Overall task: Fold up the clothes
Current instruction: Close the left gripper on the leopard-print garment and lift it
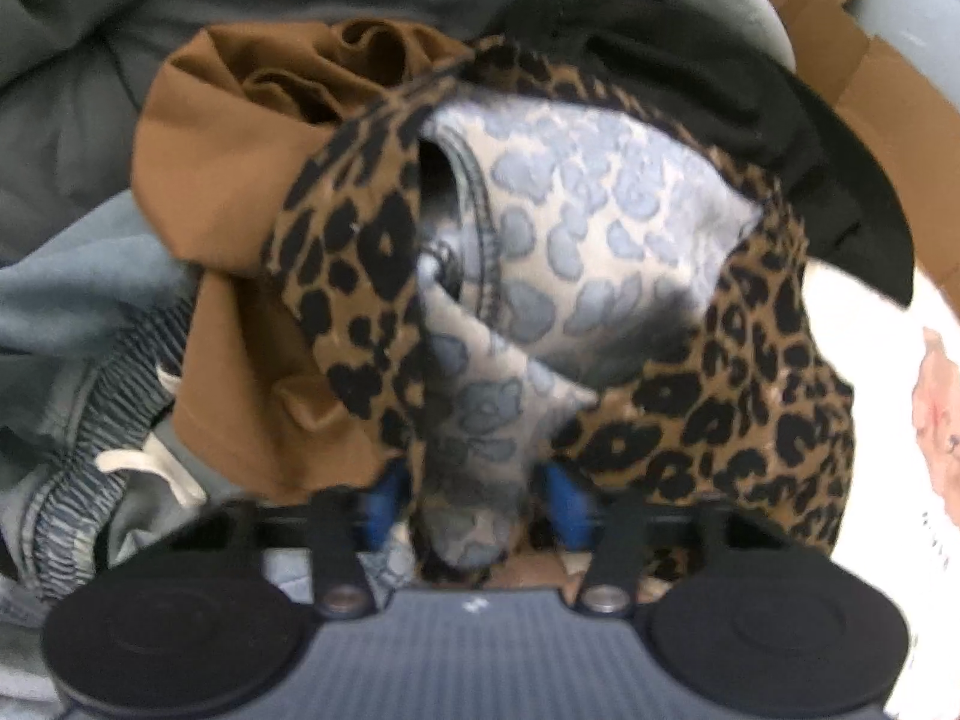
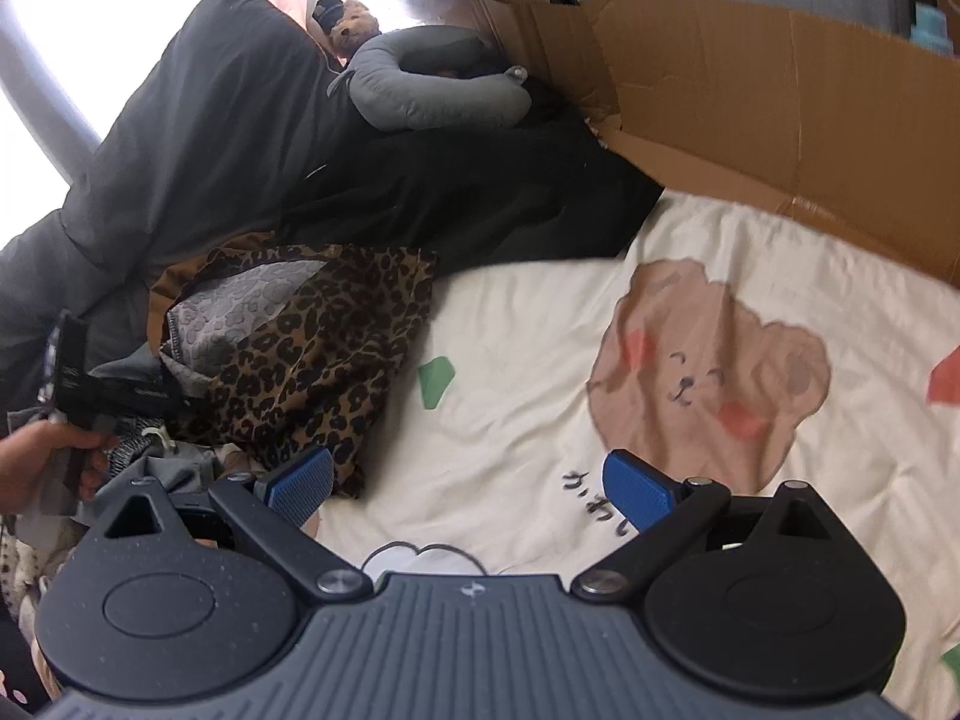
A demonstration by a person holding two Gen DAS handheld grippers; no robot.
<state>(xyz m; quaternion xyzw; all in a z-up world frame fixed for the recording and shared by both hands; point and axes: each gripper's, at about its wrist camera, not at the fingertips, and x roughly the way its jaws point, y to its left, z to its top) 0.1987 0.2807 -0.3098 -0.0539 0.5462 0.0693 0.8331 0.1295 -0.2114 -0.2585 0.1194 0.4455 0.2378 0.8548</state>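
A leopard-print garment (image 1: pixel 708 396) with a pale grey-blue inside (image 1: pixel 576 240) fills the left wrist view. My left gripper (image 1: pixel 474 504) is shut on a bunched fold of it, held between the blue pads (image 1: pixel 384 498). In the right wrist view the same garment (image 2: pixel 312 360) hangs at the left over the bed, with the left gripper's black body (image 2: pixel 90 390) and the hand at it. My right gripper (image 2: pixel 468 486) is open and empty above the cream bear-print sheet (image 2: pixel 540 396), its left pad (image 2: pixel 300 480) near the garment's lower edge.
A brown garment (image 1: pixel 216 192), a grey-blue one with a drawstring (image 1: pixel 84 360) and a black one (image 1: pixel 750 102) lie behind. A dark grey duvet (image 2: pixel 192 138), a grey neck pillow (image 2: pixel 432 84), a teddy bear (image 2: pixel 351 27) and a cardboard box (image 2: pixel 750 96) line the bed's far side.
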